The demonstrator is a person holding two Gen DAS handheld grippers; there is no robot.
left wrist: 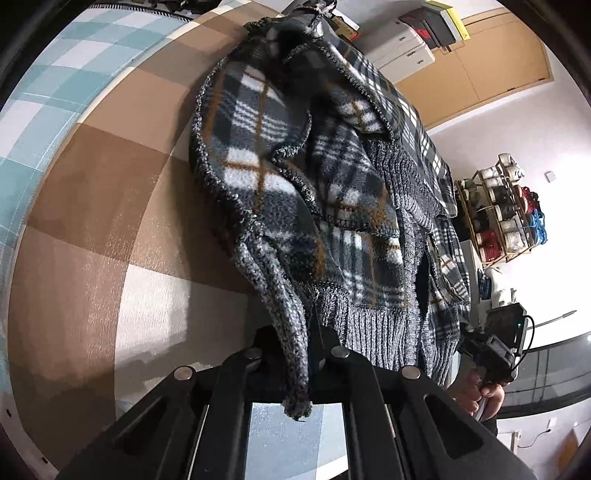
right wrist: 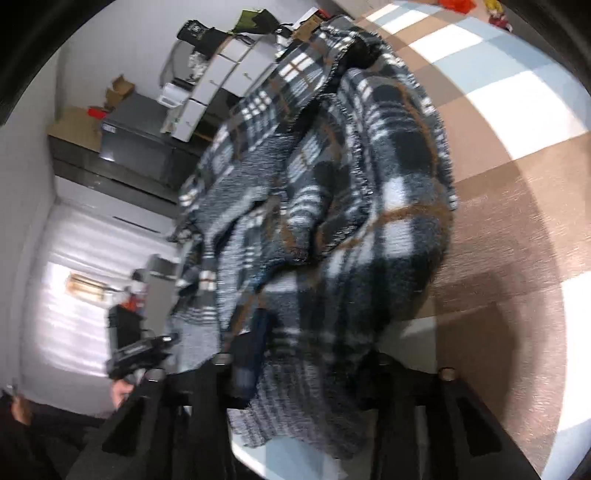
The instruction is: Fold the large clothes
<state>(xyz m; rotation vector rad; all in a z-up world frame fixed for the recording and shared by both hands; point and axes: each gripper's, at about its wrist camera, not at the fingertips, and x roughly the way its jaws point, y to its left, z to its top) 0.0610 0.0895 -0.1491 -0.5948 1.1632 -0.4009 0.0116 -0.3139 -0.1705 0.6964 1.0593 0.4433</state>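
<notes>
Grip, left: left gripper (left wrist: 308, 354) is clamped on the grey ribbed hem of the plaid fleece garment (left wrist: 317, 192), a knitted strip hanging down between its fingers.
Grip, right: right gripper (right wrist: 306, 365) has its jaws nearly together with folds of the same garment bunched between them; blur hides whether the pads press the cloth.
Garment: lifted and draped in mid-air between the two grippers, its far end resting toward the back of the checked cloth (left wrist: 92, 206), lining turned outward in heavy folds.
Hands: in the left wrist view a hand (left wrist: 484, 395) holds the other gripper's handle at the lower right.
Surface: brown, cream and pale blue squares run bare to the left of the garment in the left wrist view and to the right in the right wrist view.
Containers: wooden rack (left wrist: 498, 210) against the far wall holds spools of white, red, black and blue cord; white drawer unit (right wrist: 225, 81) stands behind the garment.
Writing: none legible at this blur.
Edges: the cloth's curved far edge lies close to stacked boxes (left wrist: 432, 26).
</notes>
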